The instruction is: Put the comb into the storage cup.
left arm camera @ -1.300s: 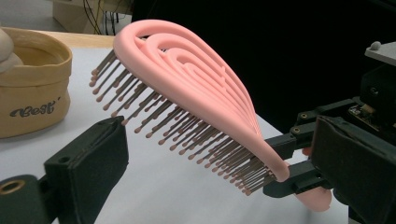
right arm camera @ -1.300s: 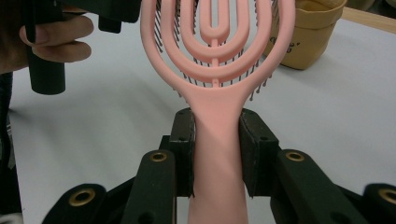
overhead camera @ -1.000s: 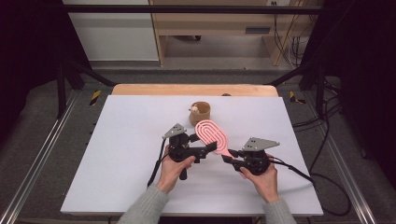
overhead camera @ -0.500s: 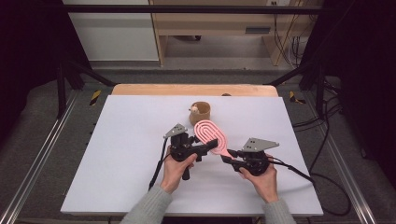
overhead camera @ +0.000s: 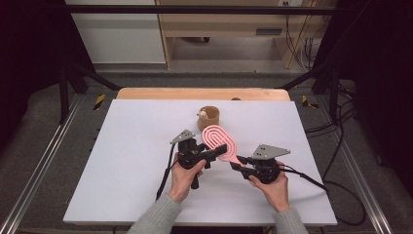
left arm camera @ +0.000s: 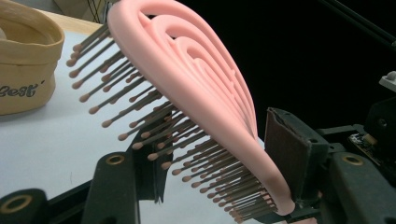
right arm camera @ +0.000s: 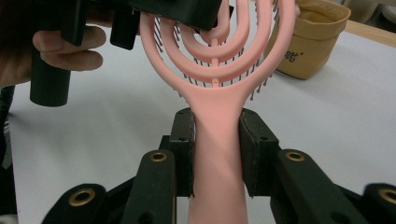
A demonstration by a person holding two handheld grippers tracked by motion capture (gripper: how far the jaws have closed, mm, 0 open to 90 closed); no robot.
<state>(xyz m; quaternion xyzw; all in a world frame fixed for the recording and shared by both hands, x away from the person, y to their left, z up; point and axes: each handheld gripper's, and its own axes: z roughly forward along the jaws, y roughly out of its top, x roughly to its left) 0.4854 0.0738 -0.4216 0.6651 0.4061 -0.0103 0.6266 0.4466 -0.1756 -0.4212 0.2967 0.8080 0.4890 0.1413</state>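
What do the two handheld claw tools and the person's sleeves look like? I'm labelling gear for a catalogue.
Both tools are black. The left claw and right claw each carry a grey three-cornered plate on top and trail a black cable. Their jaws bear brass-coloured rivets and dark pads. The person wears grey knitted sleeves.
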